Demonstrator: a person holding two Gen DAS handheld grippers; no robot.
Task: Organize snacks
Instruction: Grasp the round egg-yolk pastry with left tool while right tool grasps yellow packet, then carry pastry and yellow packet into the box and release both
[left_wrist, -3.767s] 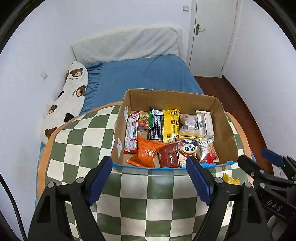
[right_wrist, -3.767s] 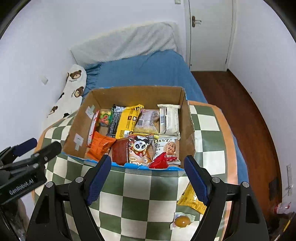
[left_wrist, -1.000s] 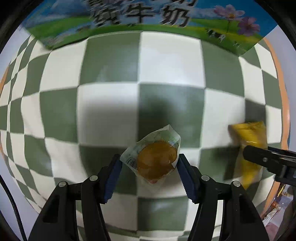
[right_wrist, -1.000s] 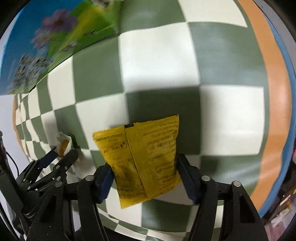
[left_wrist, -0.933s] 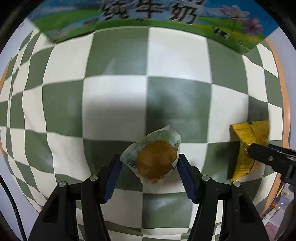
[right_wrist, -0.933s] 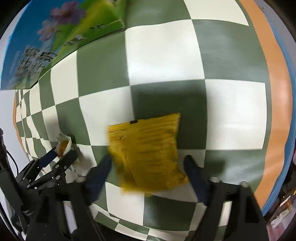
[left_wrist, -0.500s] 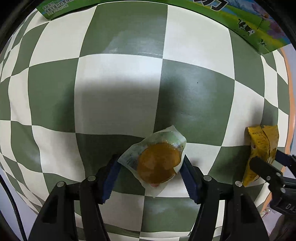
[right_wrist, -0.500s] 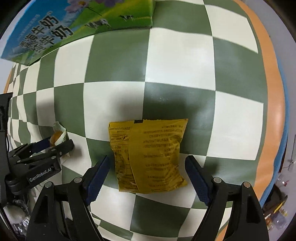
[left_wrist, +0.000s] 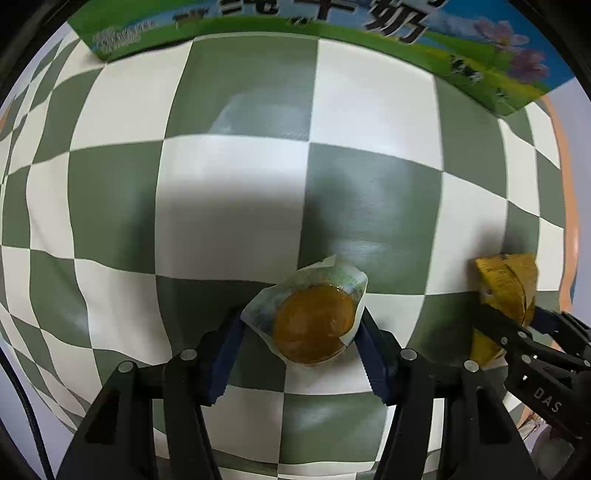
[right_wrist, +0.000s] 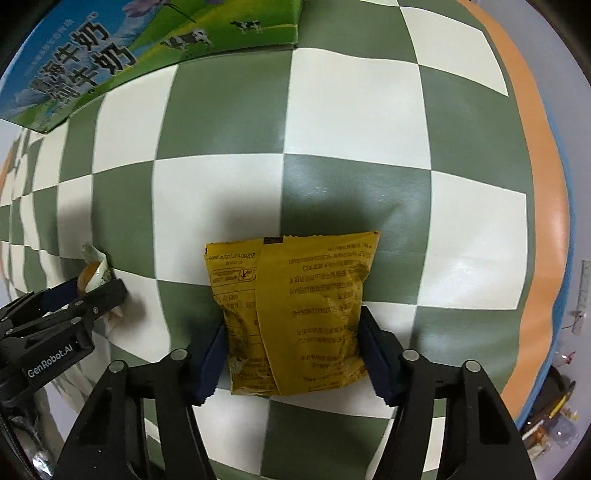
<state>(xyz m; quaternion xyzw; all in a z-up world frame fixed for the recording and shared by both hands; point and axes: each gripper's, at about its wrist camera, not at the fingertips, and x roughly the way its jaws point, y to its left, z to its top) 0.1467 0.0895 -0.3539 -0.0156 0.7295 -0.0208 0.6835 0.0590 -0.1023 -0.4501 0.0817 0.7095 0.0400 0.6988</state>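
A clear-wrapped round orange-brown pastry (left_wrist: 314, 325) lies on the green-and-white checked tabletop (left_wrist: 236, 192). My left gripper (left_wrist: 301, 354) is shut on the pastry, its blue pads touching both sides of the wrapper. A yellow snack packet (right_wrist: 295, 317) lies to the right. My right gripper (right_wrist: 293, 358) is shut on the packet, pads pressing both edges. Each gripper shows at the side of the other's view: the right one on the yellow packet (left_wrist: 506, 291), the left one on the pastry (right_wrist: 94, 273).
The printed blue-and-green side of the snack box (left_wrist: 332, 22) runs along the far edge; it also shows in the right wrist view (right_wrist: 147, 44). The table's orange rim (right_wrist: 546, 184) curves on the right, with the floor beyond.
Both grippers closed in from standing open around their snacks: the left on the pastry, the right on the yellow packet. Both snacks stay on the table.
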